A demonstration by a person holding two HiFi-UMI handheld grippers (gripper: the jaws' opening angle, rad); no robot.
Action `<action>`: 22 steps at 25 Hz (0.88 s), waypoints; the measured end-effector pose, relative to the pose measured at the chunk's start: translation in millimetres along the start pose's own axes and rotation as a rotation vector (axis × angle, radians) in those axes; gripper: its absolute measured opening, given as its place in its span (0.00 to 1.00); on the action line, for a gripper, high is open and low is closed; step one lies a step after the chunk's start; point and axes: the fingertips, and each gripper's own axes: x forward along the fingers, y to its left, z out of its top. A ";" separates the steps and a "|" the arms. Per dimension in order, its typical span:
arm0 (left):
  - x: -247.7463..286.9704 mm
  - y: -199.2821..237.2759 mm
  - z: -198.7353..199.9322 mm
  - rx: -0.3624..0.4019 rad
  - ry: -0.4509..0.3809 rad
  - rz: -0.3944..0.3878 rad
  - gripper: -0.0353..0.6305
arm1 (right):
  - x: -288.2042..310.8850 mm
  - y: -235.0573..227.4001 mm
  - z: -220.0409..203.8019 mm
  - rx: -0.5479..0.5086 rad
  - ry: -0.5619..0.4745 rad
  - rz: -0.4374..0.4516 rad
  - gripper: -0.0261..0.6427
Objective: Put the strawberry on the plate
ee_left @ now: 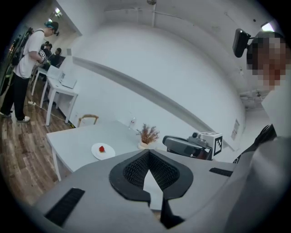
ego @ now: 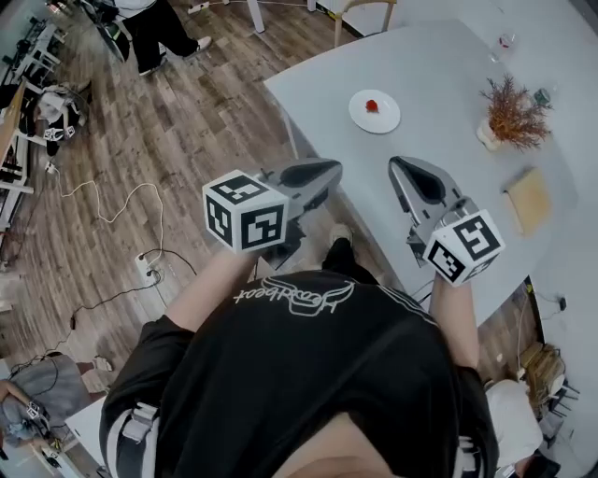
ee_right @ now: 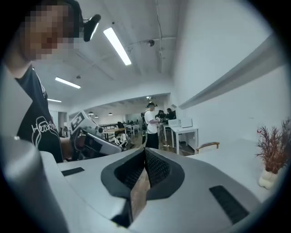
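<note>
A small red strawberry (ego: 372, 105) lies on a round white plate (ego: 383, 122) on the grey table (ego: 439, 84); the left gripper view also shows the strawberry (ee_left: 101, 149) on the plate (ee_left: 108, 154). My left gripper (ego: 324, 174) hangs over the floor just off the table's near corner, with its jaws together and nothing between them. My right gripper (ego: 396, 165) hovers above the table's near edge, well short of the plate, also shut and empty. Its jaws meet at the tip (ee_right: 145, 150) in the right gripper view.
A dried plant in a white pot (ego: 509, 114) and a tan board (ego: 529, 199) sit on the table's right side, with a glass (ego: 503, 42) at the back. Cables (ego: 112, 210) trail over the wooden floor at left. A person (ego: 154, 28) stands far off.
</note>
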 end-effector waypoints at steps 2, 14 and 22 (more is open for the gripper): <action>-1.7 -9.5 1.0 0.016 -0.004 -0.015 0.06 | -9.7 7.7 5.8 0.023 -0.024 0.013 0.05; -2.7 -43.0 -2.8 0.048 -0.004 -0.082 0.06 | -38.6 22.5 -4.3 0.072 -0.013 0.006 0.05; 1.6 -43.0 -1.9 0.071 0.001 -0.110 0.06 | -34.8 16.1 -2.7 0.069 -0.010 -0.008 0.05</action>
